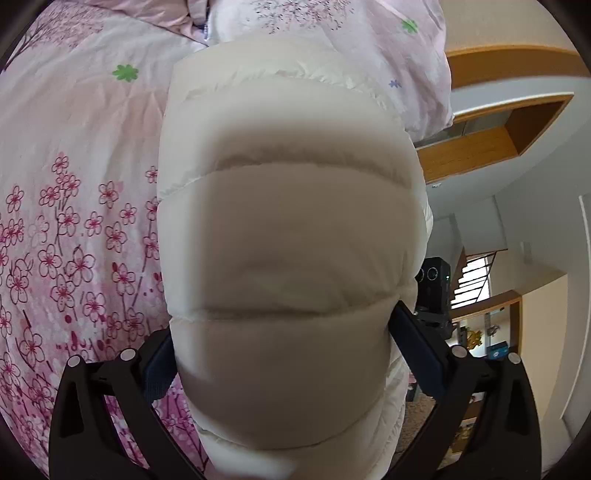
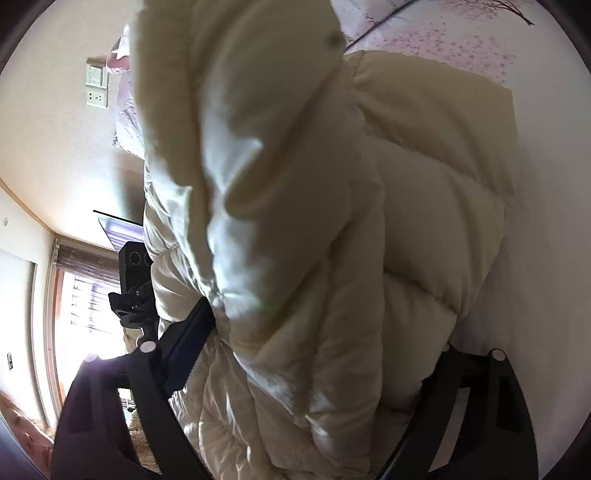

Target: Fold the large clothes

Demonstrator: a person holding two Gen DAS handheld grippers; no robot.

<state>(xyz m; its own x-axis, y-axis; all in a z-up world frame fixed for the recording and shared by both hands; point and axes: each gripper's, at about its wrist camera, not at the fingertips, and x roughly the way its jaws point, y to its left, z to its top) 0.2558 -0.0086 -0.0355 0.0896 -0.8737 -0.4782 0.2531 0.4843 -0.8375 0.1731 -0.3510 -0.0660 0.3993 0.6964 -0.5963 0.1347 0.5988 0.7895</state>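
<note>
A cream quilted puffer jacket [image 1: 288,229] fills the middle of the left wrist view, its padded sleeve or edge lying between the fingers of my left gripper [image 1: 284,354], which is shut on it above the flowered bed. In the right wrist view the same jacket [image 2: 332,229] bulges between the fingers of my right gripper [image 2: 317,332], which is shut on its thick folds. The right finger of that gripper is mostly hidden by fabric. The other gripper's body [image 2: 133,280] shows dark at the left behind the jacket.
A pink bedspread [image 1: 74,206] with cherry-blossom print lies under the jacket. A pale pillow or duvet [image 1: 332,29] sits at the bed's far end. A wooden shelf [image 1: 480,147], a stairway and a window [image 2: 81,302] lie beyond the bed.
</note>
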